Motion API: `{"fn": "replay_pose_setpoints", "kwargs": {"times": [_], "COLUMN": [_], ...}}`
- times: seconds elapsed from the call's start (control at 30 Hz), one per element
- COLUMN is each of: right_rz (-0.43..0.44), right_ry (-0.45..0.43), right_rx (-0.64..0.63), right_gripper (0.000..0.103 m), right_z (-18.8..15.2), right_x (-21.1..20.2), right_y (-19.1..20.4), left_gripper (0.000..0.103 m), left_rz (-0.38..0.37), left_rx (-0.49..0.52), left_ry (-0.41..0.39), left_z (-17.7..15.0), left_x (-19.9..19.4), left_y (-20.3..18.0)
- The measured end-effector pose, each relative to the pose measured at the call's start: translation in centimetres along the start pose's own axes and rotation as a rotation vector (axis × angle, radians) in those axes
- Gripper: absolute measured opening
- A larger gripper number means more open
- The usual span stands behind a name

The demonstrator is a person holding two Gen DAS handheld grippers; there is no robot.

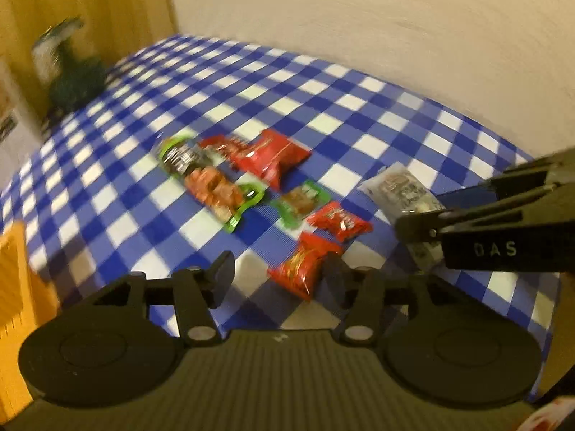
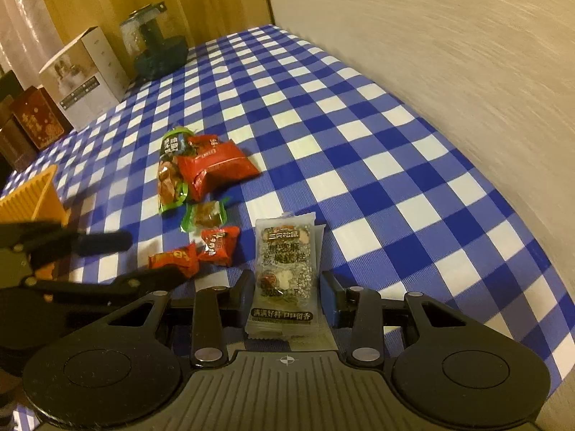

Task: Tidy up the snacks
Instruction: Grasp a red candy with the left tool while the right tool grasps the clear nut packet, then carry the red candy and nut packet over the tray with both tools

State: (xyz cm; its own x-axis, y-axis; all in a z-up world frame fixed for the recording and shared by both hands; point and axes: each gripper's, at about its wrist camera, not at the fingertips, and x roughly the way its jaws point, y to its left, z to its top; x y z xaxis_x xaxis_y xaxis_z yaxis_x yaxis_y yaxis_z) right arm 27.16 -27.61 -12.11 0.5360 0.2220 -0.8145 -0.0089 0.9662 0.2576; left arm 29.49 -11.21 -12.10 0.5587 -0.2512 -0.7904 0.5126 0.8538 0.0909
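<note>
Several snack packets lie on the blue-and-white checked tablecloth [image 1: 323, 89]. My left gripper [image 1: 278, 273] [image 2: 143, 256] is open low over the cloth. A small red packet [image 1: 303, 267] [image 2: 174, 260] lies between its fingers against the right one, and the left finger is clear of it. My right gripper [image 2: 289, 294] [image 1: 413, 230] is shut on a pale see-through packet [image 2: 284, 269] [image 1: 395, 186] with dark print, its pads at the packet's two long edges. Further out lie another small red packet [image 1: 339, 222] [image 2: 219, 244], a small green packet [image 1: 300, 201] [image 2: 205, 215], a long green-edged packet [image 1: 212, 183] [image 2: 170, 176] and a big red packet [image 1: 269, 154] [image 2: 215, 168].
An orange ribbed container [image 1: 14, 269] [image 2: 36, 194] stands at the near left. At the back left are a glass jar [image 1: 68, 72] [image 2: 154, 46], a white box [image 2: 82, 75] and dark red boxes [image 2: 36, 122]. A pale wall [image 2: 431, 54] borders the table's far side.
</note>
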Motion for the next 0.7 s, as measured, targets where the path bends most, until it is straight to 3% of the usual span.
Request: {"fn": "replay_pose_setpoints", "kwargs": {"times": [0.2,0.33,0.43,0.7], "right_rz": [-0.005,0.000,0.004,0.018], "right_ry": [-0.002,0.000,-0.002,-0.039], "right_rx": [0.011,0.014,0.014,0.024], "right_gripper": [0.039,0.039,0.039,0.039], "right_z": [0.2,0.2,0.2,0.4], "right_x": [0.1,0.0,-0.1,-1.4], "right_y": [-0.2,-0.1,0.1,0.7], "left_gripper": [0.047,0.031,0.024,0.023], "left_rz": [-0.053,-0.071,-0.080,-0.068], "left_rx": [0.032,-0.008,-0.058,-0.180], "left_ry": [0.011,0.029,0.046,0.019], "left_z": [0.3,0.1,0.0,-0.1], "left_x": [1.2,1.0,0.8,-0.8], "left_y": [-0.9,-0.8,-0.6,-0.1]}}
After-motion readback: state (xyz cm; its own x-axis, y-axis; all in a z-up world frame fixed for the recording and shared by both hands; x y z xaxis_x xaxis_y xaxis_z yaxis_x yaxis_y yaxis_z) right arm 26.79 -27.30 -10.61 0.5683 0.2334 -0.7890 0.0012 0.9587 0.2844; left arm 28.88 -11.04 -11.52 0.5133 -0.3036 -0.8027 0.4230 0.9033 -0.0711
